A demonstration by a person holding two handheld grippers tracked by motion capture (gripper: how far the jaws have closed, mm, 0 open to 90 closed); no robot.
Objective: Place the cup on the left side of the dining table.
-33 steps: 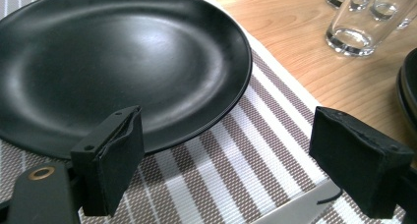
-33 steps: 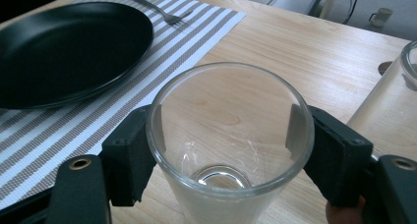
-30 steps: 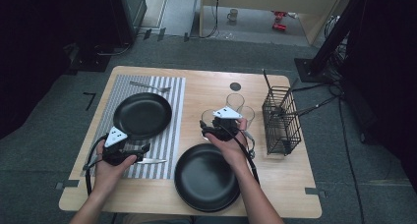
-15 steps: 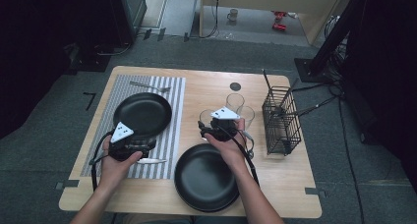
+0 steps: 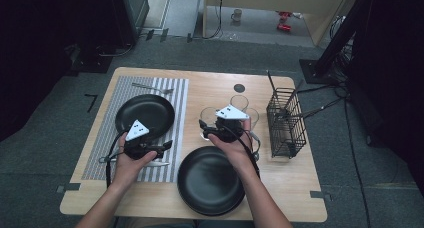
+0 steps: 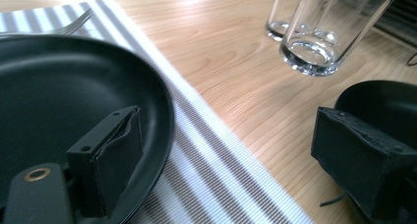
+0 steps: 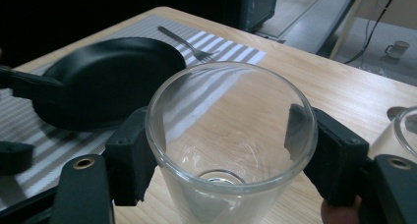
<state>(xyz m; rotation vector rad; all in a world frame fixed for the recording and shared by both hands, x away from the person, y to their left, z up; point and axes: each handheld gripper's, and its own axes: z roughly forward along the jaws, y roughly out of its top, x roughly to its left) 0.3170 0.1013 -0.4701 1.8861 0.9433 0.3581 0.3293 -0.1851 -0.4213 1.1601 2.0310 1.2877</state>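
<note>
A clear drinking glass (image 5: 206, 117) (image 7: 231, 135) stands on the wooden table (image 5: 210, 90). My right gripper (image 5: 205, 129) (image 7: 226, 160) is shut on it near the rim, one pad against each side. My left gripper (image 5: 167, 149) (image 6: 236, 160) is open wide and low over the right edge of the striped placemat (image 5: 177, 95). One jaw hangs over the rim of the black plate (image 5: 145, 113) (image 6: 49, 86) on the mat. The other jaw is near a second black plate (image 5: 210, 180) (image 6: 383, 101) at the table's front.
Two more glasses (image 5: 240, 102) (image 5: 251, 117) stand just behind the held one. A black wire basket (image 5: 285, 120) is at the right. A fork (image 5: 152, 88) (image 7: 189, 44) lies at the mat's far end, and a knife (image 5: 156, 164) lies beside my left hand.
My left gripper has slid to the right along the placemat, toward the plate's near-right rim. The right gripper and the glass have stayed where they were.
</note>
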